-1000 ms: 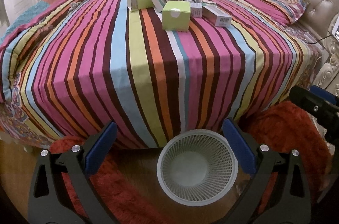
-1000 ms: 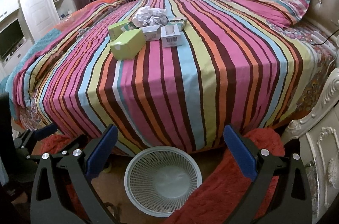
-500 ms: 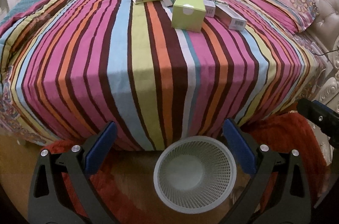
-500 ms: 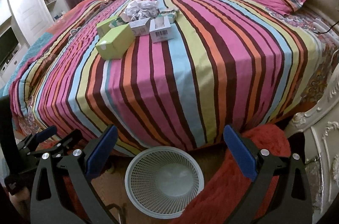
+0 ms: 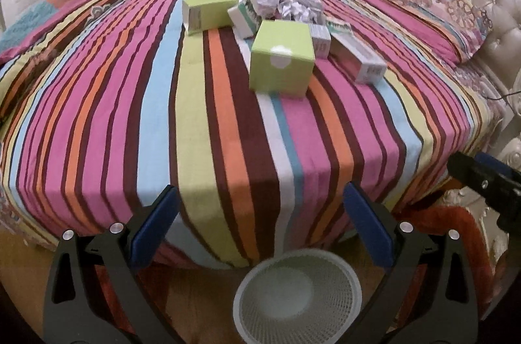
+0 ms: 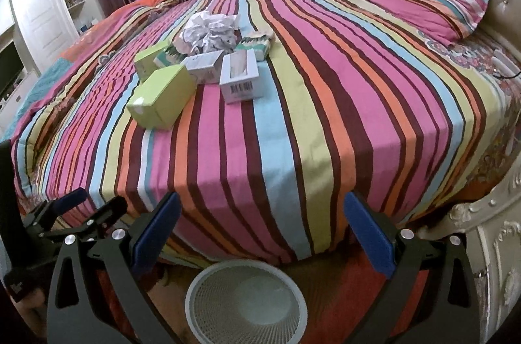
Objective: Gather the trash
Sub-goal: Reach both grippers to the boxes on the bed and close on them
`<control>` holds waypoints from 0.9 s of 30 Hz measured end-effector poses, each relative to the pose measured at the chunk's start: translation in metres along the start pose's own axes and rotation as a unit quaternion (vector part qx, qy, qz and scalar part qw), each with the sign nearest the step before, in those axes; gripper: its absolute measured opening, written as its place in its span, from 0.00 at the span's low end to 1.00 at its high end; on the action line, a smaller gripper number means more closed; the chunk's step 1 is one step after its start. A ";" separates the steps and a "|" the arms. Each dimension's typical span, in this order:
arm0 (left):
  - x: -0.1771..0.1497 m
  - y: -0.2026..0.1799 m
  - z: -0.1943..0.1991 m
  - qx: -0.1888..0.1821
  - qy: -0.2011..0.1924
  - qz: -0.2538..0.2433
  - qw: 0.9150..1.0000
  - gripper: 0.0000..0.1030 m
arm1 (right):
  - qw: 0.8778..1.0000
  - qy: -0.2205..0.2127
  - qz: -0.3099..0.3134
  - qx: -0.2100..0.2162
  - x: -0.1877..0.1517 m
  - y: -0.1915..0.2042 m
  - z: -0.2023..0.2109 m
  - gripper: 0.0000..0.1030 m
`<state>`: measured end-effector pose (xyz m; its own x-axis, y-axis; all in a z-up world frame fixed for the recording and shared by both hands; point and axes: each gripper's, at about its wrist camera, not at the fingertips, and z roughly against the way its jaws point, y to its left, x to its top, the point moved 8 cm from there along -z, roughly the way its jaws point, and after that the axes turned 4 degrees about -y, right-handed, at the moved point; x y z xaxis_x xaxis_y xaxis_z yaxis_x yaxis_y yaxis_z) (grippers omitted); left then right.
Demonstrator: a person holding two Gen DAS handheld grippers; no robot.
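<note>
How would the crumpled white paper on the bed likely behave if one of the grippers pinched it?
The crumpled paper looks loosely wadded, so it would probably crush and give rather than resist a pinch. It seems very light for its bulk, so a push may just skid or roll it across the striped bedspread. Boxes sit close against it; one, like the white barcode box, might get nudged.

bare bedspread (image 5: 228,122) lies before clustered boxes (image 5: 281,57).

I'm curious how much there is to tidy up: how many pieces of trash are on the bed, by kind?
Lime-green boxes: 2
White boxes: 2
Green-patterned packs: 2
Crumpled paper heap: 1 (separate balls too tangled to count)
Total: 7
</note>
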<state>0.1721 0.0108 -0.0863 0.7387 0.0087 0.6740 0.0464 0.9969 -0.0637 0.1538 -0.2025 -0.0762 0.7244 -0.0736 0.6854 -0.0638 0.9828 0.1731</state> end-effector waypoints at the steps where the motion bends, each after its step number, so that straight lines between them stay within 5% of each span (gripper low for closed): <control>1: 0.004 0.000 -0.002 0.000 -0.002 -0.001 1.000 0.95 | 1.000 -0.001 -0.001 0.001 0.003 0.000 -0.002 0.93; 27: 0.053 -0.011 -0.045 -0.020 -0.016 0.038 0.999 0.95 | 1.000 -0.014 -0.001 -0.009 0.059 -0.007 -0.048 0.93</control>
<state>0.2410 -0.0030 -0.0828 0.7199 0.0876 0.6885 0.0184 0.9892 -0.1451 0.2301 -0.2052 -0.0711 0.7056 -0.0808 0.7040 -0.0486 0.9856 0.1619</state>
